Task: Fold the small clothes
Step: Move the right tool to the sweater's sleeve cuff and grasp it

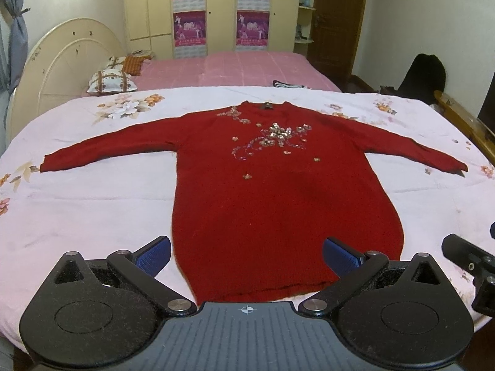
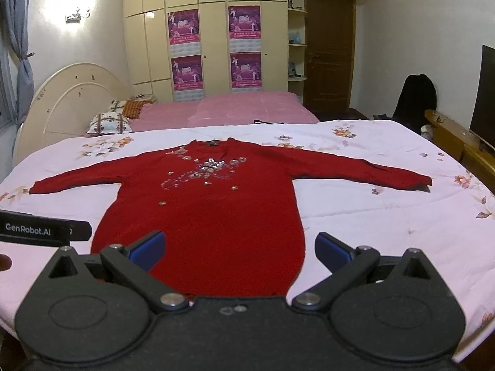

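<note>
Left gripper point(image 1: 246, 255) fingers spread wide, nothing between the blue pads; it hangs just above the hem of the red sweater point(image 1: 278, 185), toward its left bottom corner. Right gripper point(image 2: 239, 252) same: fingers wide apart, empty, over the hem nearer the right bottom corner. The two grippers sit side by side.

Sweater lies flat, front up, on the flowered quilt point(image 1: 92, 210) on the bed, collar away from the cameras, both sleeves stretched out to the sides, sequin decoration point(image 1: 272, 136) on the chest. No fold made yet, so judged to be the very start.

Likely first step: grab and fold. To do it well, pinch both layers of knit at the edge, not just the top one; take matching points left and right so the fold line stays straight. Lift low, carry evenly, lay down without dragging. Sleeves probably go in across the body first. Knit is soft and stretchy, so avoid pulling; sequins may snag.

Behind: a pink bed point(image 2: 232, 108), pillows point(image 2: 108, 122), wardrobe with posters point(image 2: 244, 21).
</note>
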The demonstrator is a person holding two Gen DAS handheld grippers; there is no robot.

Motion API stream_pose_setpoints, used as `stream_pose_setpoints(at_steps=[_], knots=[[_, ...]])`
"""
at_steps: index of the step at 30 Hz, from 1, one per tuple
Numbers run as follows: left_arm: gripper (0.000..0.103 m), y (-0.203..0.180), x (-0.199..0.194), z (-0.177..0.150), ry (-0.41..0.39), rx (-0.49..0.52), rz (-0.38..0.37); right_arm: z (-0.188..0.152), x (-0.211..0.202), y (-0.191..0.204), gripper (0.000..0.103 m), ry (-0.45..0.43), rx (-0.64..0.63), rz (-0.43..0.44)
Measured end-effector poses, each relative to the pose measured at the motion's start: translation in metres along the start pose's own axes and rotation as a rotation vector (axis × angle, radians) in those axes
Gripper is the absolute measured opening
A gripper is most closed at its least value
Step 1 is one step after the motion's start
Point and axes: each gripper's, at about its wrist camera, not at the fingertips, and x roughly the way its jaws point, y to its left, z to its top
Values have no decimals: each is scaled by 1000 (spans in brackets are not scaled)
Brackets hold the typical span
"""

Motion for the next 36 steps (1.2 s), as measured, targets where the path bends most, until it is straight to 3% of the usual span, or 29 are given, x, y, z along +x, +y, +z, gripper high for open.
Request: stream_pose_setpoints(at_steps=[14, 36], knots=[[103, -27, 53, 25, 32, 56, -13, 15, 47, -25, 102, 14, -2, -2], [103, -96, 174, 92, 89, 64, 19, 54, 169, -119, 80, 91, 80, -53]])
